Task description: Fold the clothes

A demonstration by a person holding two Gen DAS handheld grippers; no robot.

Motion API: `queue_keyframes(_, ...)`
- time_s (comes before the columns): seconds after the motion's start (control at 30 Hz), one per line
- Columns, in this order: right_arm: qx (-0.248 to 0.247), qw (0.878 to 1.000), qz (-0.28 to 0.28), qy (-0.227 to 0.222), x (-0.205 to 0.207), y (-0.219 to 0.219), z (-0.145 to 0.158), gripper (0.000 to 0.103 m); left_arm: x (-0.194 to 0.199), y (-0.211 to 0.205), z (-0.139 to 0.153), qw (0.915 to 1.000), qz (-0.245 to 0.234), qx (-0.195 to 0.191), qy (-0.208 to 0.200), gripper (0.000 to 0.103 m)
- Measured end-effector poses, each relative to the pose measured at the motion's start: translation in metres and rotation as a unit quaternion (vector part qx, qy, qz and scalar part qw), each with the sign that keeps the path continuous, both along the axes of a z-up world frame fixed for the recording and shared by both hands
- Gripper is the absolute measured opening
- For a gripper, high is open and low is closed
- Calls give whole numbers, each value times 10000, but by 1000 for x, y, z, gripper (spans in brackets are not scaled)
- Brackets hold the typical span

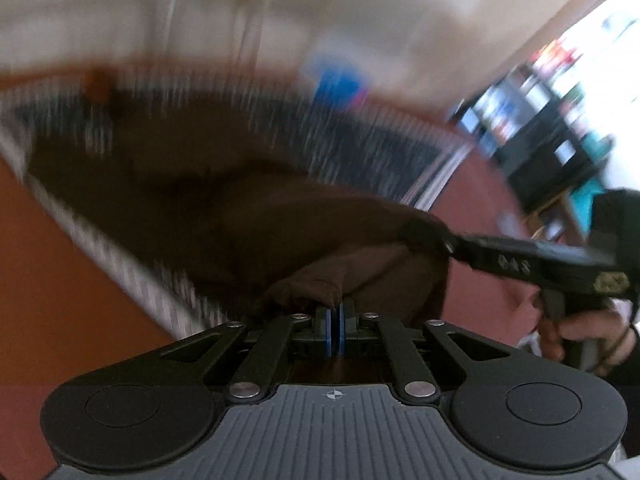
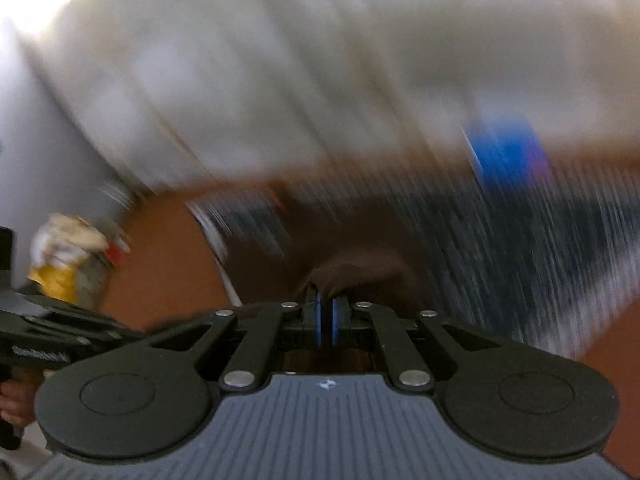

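Over striped cloth (image 1: pixel 360 136), L gripper (image 1: pixel 335 312) & R gripper (image 2: pixel 326 304) each pinch brown garment (image 1: pixel 240 216) edge, fabric hanging fwd btwn them.

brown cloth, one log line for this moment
left tongs: shut on brown cloth | right tongs: shut on brown cloth | surface: striped mat | views blurred

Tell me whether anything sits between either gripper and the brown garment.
Nothing does. The left gripper is shut on the brown garment, and the right gripper is shut on another part of it. The cloth hangs between them over the striped mat.
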State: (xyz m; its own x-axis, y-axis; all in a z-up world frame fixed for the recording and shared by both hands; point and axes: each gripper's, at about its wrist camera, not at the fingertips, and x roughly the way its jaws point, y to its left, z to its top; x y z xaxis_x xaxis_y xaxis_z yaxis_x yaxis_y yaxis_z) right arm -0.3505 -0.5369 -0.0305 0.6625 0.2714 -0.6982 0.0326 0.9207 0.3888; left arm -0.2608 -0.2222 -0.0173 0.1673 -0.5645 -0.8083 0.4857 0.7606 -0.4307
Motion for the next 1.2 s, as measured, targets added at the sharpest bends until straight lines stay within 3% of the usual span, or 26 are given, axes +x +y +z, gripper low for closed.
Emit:
queue_keyframes(0.07, 198, 9972, -81, 718, -15, -11, -54, 6, 8, -7, -49, 9988, 111, 393, 279, 3)
queue_keyframes(0.1, 196, 9947, -95, 1007, -20, -12, -74, 8, 8, -8, -51, 9985, 145, 478, 241, 9)
queue_keyframes(0.13, 176, 9926, -107, 1193, -24, -13, -88, 9, 8, -9, -52, 9981, 180, 562, 202, 28)
queue_keyframes(0.17, 146, 9905, -119, 1363, -28, -14, -101, 16, 9, -9, -54, 9975, 214, 646, 164, 35)
queue_keyframes(0.23, -107, 9901, -45, 1397, -32, -15, -103, 35, 10, -10, -58, 9962, 284, 815, 88, 48)
queue_keyframes(0.27, -251, 9902, 25, 1377, -33, -16, -101, 51, 10, -11, -59, 9954, 321, 897, 46, 54)
queue_keyframes(0.4, -768, 9926, -3, 945, -30, -30, -74, 52, 37, 7, -36, 9907, 729, 1028, -518, 65)
queue_keyframes(0.47, -797, 9949, -57, 610, -28, -37, -65, 52, 50, 16, -24, 9864, 931, 1091, -799, 76)
queue_keyframes(0.6, -795, 9966, 212, -89, 1, -21, -33, 55, 77, 34, -1, 9743, 1332, 1215, -1353, 79)
queue_keyframes(0.7, -782, 9949, 576, -283, 44, 10, -33, 56, 115, 39, -16, 9664, 1605, 1424, -1417, 79)
queue_keyframes(0.8, -788, 9920, 920, -365, 92, 46, -40, 56, 140, 41, -29, 9699, 1649, 1307, -1229, 79)
queue_keyframes(1.0, -1200, 9831, 1374, 126, 173, 109, -85, 56, 161, 50, -60, 9728, 1508, 1264, -1221, 79)
queue_keyframes(1.13, -1514, 9760, 1471, 542, 201, 122, -113, 50, 172, 67, -81, 9755, 1425, 1247, -1122, 79)
queue_keyframes(1.17, -1597, 9736, 1485, 680, 206, 123, -118, 45, 175, 69, -83, 9768, 1390, 1213, -1092, 79)
queue_keyframes(1.2, -1562, 9729, 1494, 826, 210, 121, -121, 24, 179, 72, -86, 9783, 1351, 1173, -1045, 79)
